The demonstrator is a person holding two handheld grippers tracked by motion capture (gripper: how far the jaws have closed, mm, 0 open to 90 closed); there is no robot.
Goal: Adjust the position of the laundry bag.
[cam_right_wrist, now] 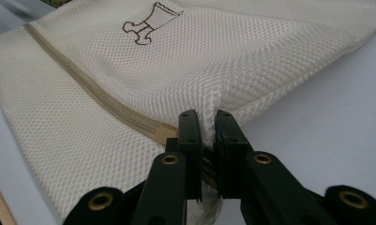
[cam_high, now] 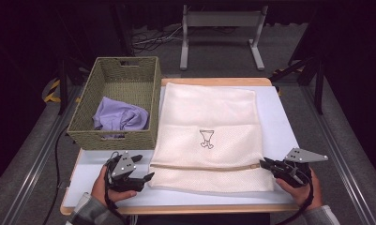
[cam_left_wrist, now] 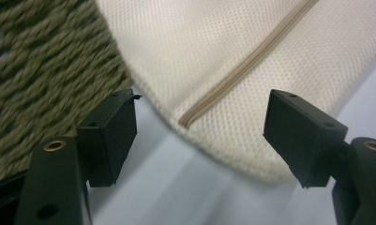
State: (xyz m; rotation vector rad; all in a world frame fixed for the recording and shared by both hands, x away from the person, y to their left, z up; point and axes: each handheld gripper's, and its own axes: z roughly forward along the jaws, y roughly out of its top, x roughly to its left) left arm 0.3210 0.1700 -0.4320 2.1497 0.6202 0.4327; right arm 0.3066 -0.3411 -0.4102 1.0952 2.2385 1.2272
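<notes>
Where the counter (cam_high: 282, 140) begins at the left, a woven olive basket (cam_high: 111, 136) stands on its far corner with a crumpled lilac cloth (cam_high: 120, 117) lying inside it. Just in front of the basket, the left gripper (cam_high: 139, 168) is held level in the person's left hand (cam_high: 103, 187), its jaws standing apart. In the left gripper view the bag's near left corner lies on the counter between the two black pads (cam_left_wrist: 298, 136), which do not press on it, and the basket wall there is blurred. A cream mesh laundry bag (cam_high: 206, 126) is spread flat over the middle of the counter, touching or nearly touching the basket's side; the high view is too coarse to say which. A small dark emblem (cam_high: 206, 139) marks its middle, and a tan zipper (cam_high: 204, 167) runs across it near the front edge. At the bag's right edge, the right gripper (cam_high: 265, 164), held in the right hand (cam_high: 300, 190), is clamped on a pinch of mesh just beside the zipper's end, the fabric bunched up between its closed pads (cam_right_wrist: 190, 136).
</notes>
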